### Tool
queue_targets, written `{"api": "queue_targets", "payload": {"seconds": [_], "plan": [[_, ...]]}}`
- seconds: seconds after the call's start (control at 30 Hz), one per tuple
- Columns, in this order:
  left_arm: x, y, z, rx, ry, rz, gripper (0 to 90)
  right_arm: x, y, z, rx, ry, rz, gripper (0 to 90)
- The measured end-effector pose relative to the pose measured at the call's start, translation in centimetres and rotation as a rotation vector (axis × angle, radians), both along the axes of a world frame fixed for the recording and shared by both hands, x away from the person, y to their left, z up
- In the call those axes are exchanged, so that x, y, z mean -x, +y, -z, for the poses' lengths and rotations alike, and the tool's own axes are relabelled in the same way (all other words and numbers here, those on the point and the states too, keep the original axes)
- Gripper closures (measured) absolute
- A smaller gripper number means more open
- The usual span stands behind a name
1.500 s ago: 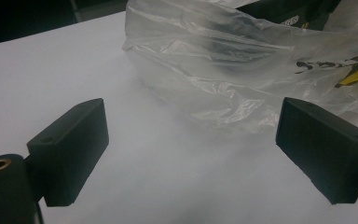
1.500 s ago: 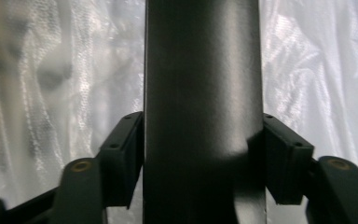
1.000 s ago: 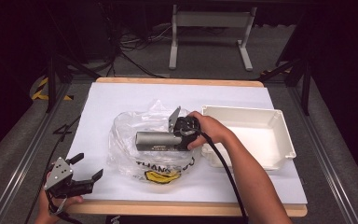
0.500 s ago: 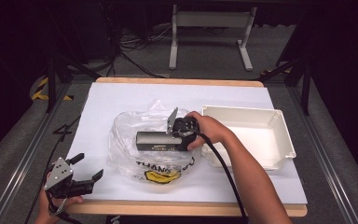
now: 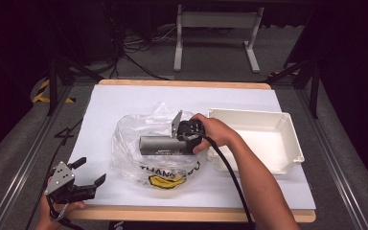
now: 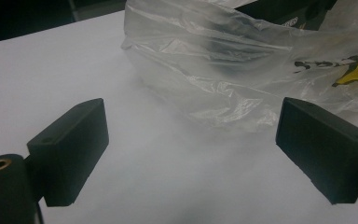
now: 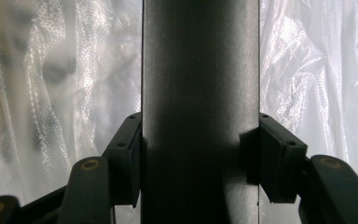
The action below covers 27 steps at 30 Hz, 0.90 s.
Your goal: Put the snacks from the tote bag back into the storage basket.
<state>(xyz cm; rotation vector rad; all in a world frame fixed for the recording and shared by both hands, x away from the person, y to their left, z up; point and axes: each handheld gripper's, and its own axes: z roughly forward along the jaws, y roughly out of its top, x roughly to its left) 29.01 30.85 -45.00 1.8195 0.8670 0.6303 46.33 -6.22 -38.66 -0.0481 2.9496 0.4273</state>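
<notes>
A dark grey rectangular bar (image 5: 162, 143) lies level over a crumpled clear plastic bag (image 5: 139, 165) printed with yellow and black, in the middle of the table. My right gripper (image 5: 181, 143) is shut on the bar's right end. In the right gripper view both pads (image 7: 129, 156) press the sides of the bar (image 7: 200, 93), with the bag (image 7: 307, 70) behind it. The jaws have just been closing with the bar between them. My left gripper (image 5: 92, 171) stands open near the front left corner, nothing between its fingers (image 6: 74, 144), facing the bag (image 6: 223, 70).
A white rectangular tray (image 5: 287, 129) sits at the right, close behind the right hand. A white sheet (image 5: 124, 100) covers the table, whose wooden front edge (image 5: 196, 213) shows below. Dark stands and cables lie beyond the far edge.
</notes>
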Motion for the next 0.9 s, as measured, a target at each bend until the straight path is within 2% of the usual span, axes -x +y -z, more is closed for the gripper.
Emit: {"api": "queue_targets", "payload": {"seconds": [0.33,0.43,0.9], "plan": [[0.0,0.0,0.0,0.006,-0.001,-0.001,10.2,0.3,0.1,-0.3,-0.013,-0.005,-0.016,43.0],[0.0,0.1,0.0,0.006,0.001,-0.001,10.2,0.4,0.1,-0.4,-0.023,-0.022,-0.026,43.0],[0.0,0.1,0.0,0.008,0.002,0.0,10.2,0.7,-0.2,-2.1,-0.073,-0.048,-0.026,43.2]]}}
